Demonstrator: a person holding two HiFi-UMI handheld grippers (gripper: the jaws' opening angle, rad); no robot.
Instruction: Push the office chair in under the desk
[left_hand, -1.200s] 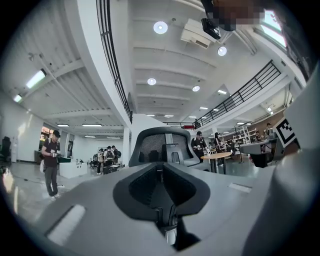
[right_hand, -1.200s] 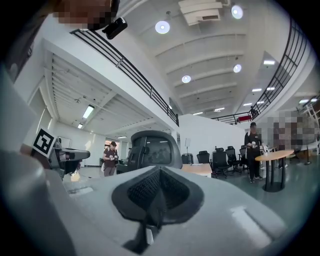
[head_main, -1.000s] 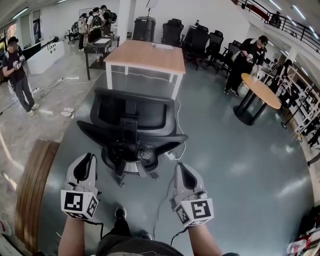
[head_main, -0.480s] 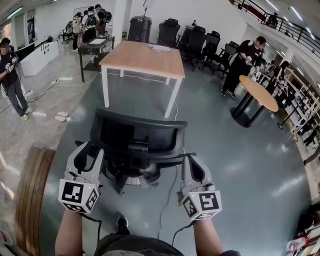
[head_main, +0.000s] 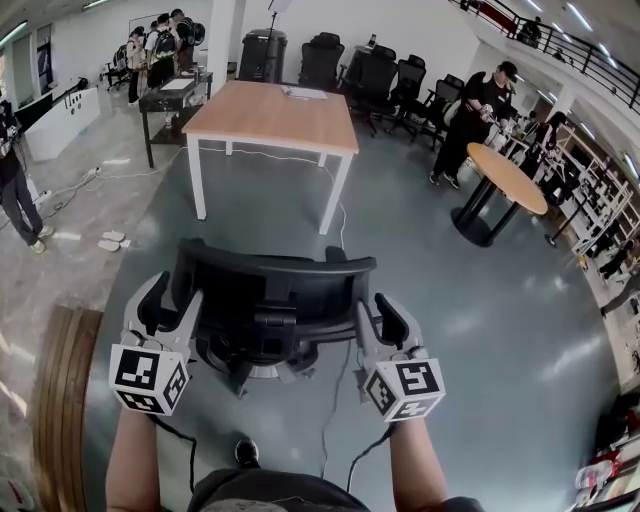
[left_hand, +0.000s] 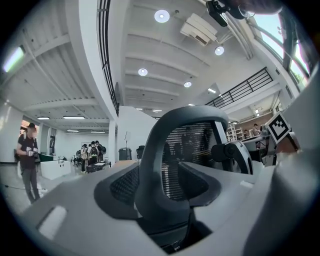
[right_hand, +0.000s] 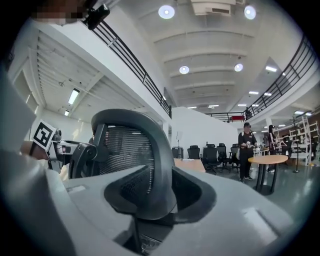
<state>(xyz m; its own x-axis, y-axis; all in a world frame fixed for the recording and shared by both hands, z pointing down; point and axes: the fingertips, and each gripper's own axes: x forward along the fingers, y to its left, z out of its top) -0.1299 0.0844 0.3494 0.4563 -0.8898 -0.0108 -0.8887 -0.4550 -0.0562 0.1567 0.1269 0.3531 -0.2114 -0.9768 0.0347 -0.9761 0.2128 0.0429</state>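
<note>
The black mesh office chair stands right in front of me, its back towards me. The wooden desk with white legs is a few steps beyond it. My left gripper straddles the left edge of the backrest, its jaws opening. In the left gripper view the backrest frame stands between the jaws with gaps on both sides. My right gripper straddles the right edge, jaws also opening. The right gripper view shows the frame loose between them.
A round wooden table and a person stand at the right. Several black chairs line the back wall. A cable runs on the floor under the chair. A curved wooden edge lies at my left. People stand at the far left.
Both grippers have moved forward from behind the chair onto the backrest's two side edges, and their jaws have opened round the frame. The chair now sits closer in the view.
</note>
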